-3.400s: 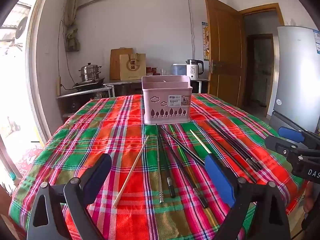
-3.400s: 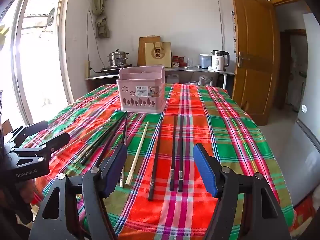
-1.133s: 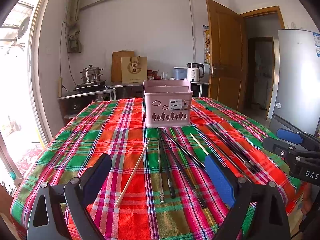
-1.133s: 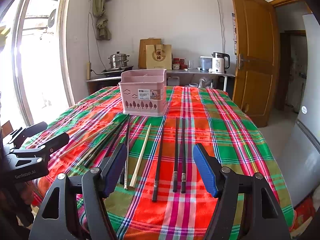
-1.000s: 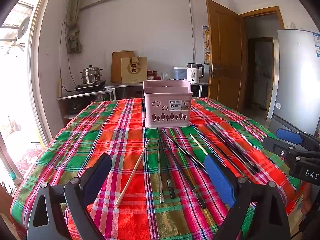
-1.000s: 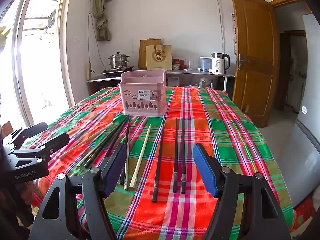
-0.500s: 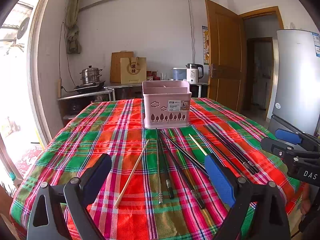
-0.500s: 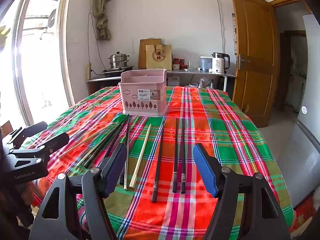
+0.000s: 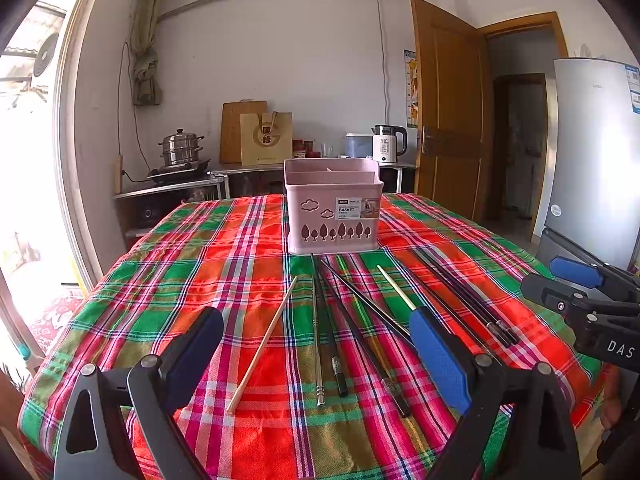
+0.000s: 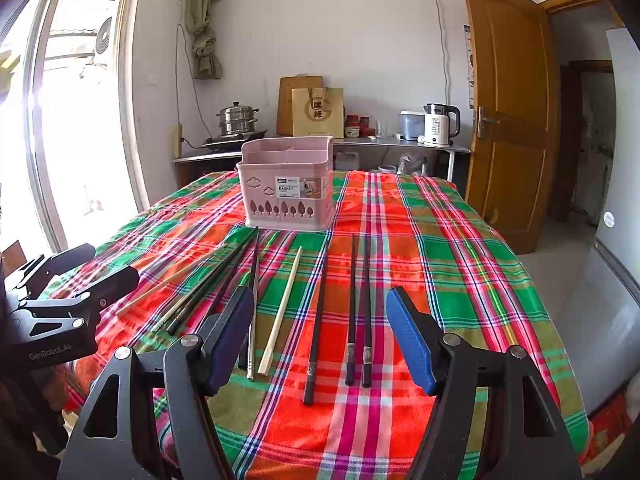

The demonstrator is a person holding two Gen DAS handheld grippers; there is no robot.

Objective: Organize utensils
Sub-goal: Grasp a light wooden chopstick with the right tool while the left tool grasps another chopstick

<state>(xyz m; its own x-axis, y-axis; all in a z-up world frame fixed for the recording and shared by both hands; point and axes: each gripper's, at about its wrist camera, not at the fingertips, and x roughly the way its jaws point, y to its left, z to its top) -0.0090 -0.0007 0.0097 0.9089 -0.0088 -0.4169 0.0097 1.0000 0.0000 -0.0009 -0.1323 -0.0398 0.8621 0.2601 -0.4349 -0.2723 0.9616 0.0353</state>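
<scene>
Chopsticks lie fanned across the red, green and white plaid tablecloth (image 9: 224, 264), exactly as in the earlier views: nothing has been lifted. Only the cameras have drifted slightly, so sorting has not begun. The left gripper (image 9: 316, 348) hangs spread wide and empty above a pale wooden chopstick (image 9: 262, 346), a thin steel chopstick (image 9: 317, 344) and black chopsticks (image 9: 360, 332). The right gripper (image 10: 320, 336) is likewise released, holding nothing, over a second pale wooden chopstick (image 10: 280, 312) and a neat pair of black chopsticks (image 10: 358, 312). Beyond them, mid-table, stands the empty pink plastic utensil basket with tree cut-outs (image 10: 288, 196). Behind, a side counter carries a steel steamer pot (image 10: 237, 120) and a white electric kettle (image 10: 440, 125), near a wooden door (image 10: 508, 112).
</scene>
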